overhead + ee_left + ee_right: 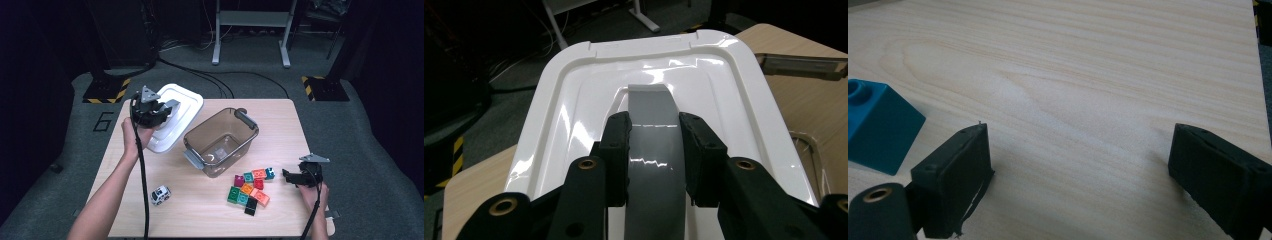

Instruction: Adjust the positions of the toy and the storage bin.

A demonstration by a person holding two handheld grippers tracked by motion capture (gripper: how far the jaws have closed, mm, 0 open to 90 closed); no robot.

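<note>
The lid point(176, 116) is off the box point(221, 141) and in the grip of the left claw point(167, 107), whose jaws are clamped on the lid's grey handle point(655, 150) — the left gripper view shows the two black pads pressed against either side of that handle, with the glossy white plastic spreading out around them. In the high view the lid sits tilted at the far left of the desk point(200, 205), its far corner hanging out past the desk edge, just left of the open box. The box itself, clear brownish plastic with grey latches, stands near the middle of the desk and looks empty. So the opening step appears done; what seems left is to park the lid somewhere and then deal with the contents. A cluster of coloured blocks point(250, 187) lies on the near right of the desk, just beside the box, and none of them is inside it yet. A small toy car point(160, 194) rests on the near left, well apart from the blocks. The right claw point(289, 176) hovers low at the right end of the block pile with its jaws spread apart and nothing between them — a blue block point(878, 125) sits just beside one pad, untouched.
</note>
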